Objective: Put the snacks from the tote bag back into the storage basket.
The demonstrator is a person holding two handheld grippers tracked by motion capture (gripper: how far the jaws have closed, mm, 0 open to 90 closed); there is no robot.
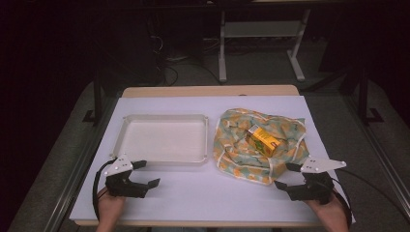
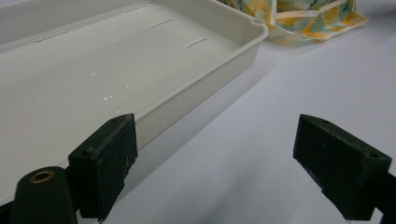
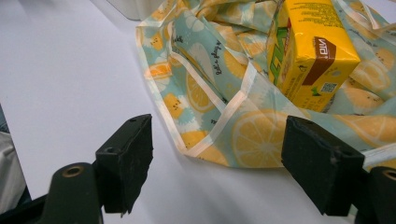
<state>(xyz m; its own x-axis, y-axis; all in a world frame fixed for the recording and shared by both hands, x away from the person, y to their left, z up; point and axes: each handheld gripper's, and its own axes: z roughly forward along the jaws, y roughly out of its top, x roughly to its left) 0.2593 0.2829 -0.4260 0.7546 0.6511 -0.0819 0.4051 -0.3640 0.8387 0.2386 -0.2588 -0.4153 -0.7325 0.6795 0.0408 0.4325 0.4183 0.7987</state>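
Yellow carton (image 1: pixel 262 140) on lemon-print cloth (image 1: pixel 237 150); white tray (image 1: pixel 164 157) beside

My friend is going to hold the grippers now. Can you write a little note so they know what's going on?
Left gripper: open, holding nothing, by the near edge of the tray.
Right gripper: open, holding nothing, at the near edge of the cloth.
Things: the tray is empty, left on the table. The lemon-print cloth lies crumpled on the right, with the yellow carton resting on it.
Done: nothing gripped yet.
Left: probably take the carton off the cloth, perhaps into the tray. That is a guess.
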